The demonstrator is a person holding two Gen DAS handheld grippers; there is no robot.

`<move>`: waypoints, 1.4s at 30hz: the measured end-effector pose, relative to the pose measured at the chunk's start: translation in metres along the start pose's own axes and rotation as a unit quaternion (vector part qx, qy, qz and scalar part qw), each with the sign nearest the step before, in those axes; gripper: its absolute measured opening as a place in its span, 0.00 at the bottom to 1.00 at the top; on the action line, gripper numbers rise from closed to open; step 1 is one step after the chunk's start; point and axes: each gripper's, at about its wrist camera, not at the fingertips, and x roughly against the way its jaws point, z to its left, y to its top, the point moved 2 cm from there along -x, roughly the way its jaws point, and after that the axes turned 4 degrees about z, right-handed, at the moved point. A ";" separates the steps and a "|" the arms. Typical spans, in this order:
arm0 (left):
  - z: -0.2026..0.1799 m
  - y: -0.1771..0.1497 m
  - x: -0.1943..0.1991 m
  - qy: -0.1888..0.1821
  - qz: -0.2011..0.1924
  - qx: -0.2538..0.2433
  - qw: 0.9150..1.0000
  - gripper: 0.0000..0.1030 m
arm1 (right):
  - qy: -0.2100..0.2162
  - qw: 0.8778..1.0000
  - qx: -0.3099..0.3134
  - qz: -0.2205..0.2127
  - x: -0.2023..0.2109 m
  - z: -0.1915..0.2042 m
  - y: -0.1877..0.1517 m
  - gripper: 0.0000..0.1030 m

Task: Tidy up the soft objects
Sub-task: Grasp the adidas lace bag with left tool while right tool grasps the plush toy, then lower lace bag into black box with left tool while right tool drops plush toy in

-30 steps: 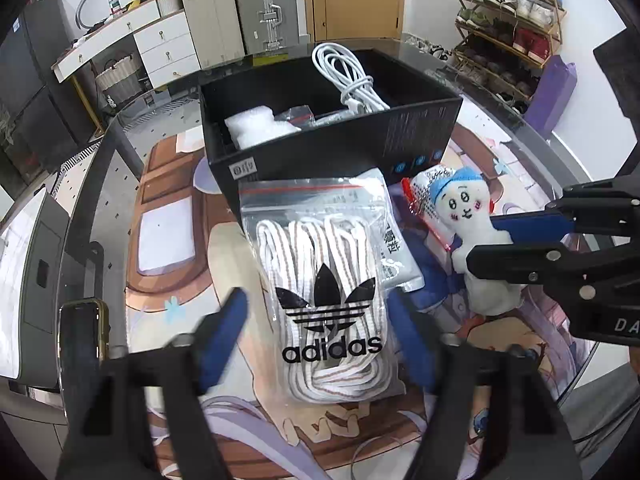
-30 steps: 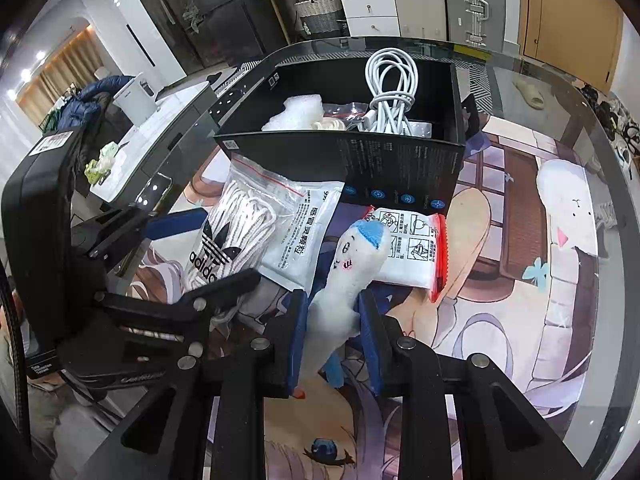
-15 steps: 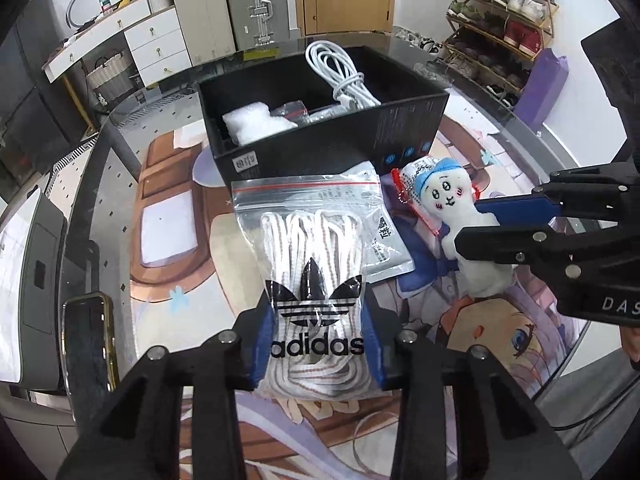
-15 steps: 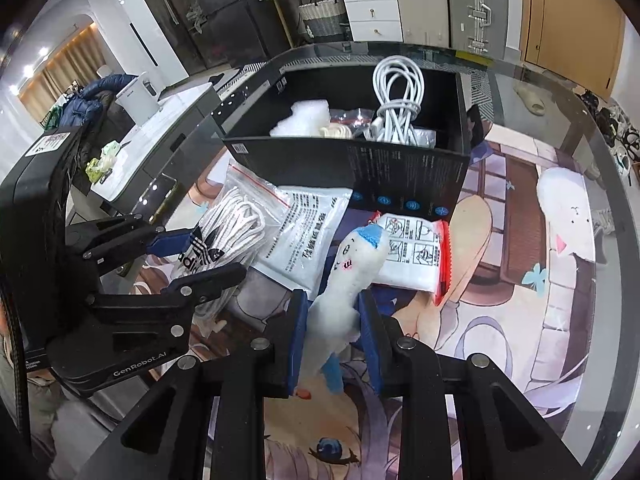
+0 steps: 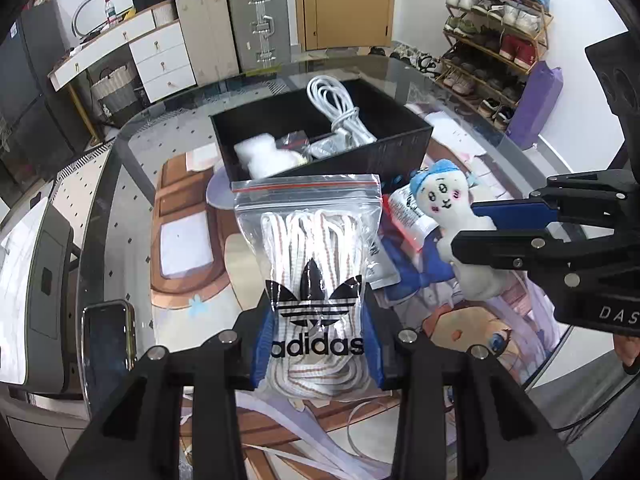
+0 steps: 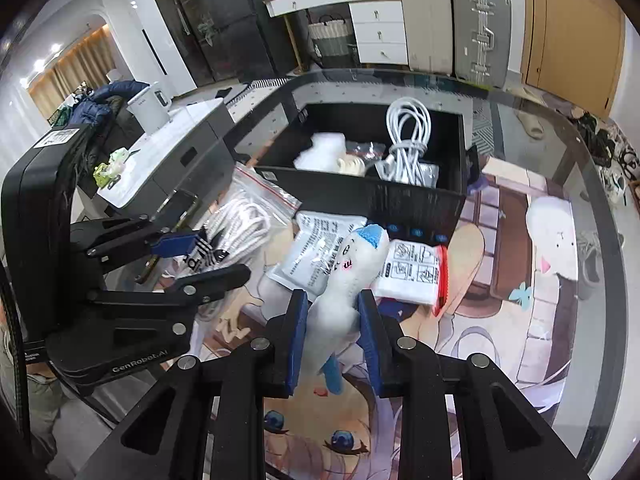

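Observation:
My left gripper [image 5: 318, 340] is shut on a clear zip bag of white laces [image 5: 314, 248] with an adidas logo and holds it lifted above the table; the bag also shows in the right wrist view [image 6: 236, 228]. My right gripper [image 6: 332, 332] is shut on a white plush doll with a blue cap [image 6: 348, 276], held upright; the doll shows in the left wrist view [image 5: 444, 208] too. A black open box [image 5: 394, 158] stands just beyond both, holding a white cable coil [image 5: 340, 112] and white padding [image 5: 260, 156].
Two flat white sachets [image 6: 412, 272] lie on the anime-print mat in front of the box [image 6: 360, 192]. A phone [image 5: 106, 344] lies at the left table edge. A white plush shape [image 6: 554, 240] lies at the right. Suitcases and a shoe rack stand behind.
My left gripper closed on the lace bag and lifted it off the mat. My right gripper kept its hold on the doll and rose a little.

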 end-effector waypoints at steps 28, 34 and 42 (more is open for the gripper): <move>0.019 0.059 0.028 0.030 -0.105 0.043 0.993 0.36 | -0.073 0.989 0.003 -0.126 0.043 -0.003 0.062 0.25; 0.030 0.078 0.012 0.036 -0.115 0.073 0.990 0.36 | -0.083 0.985 -0.001 -0.152 0.033 -0.017 0.081 0.25; 0.041 0.092 -0.017 0.035 -0.109 0.105 0.988 0.36 | -0.089 0.983 -0.009 -0.158 0.009 -0.031 0.097 0.25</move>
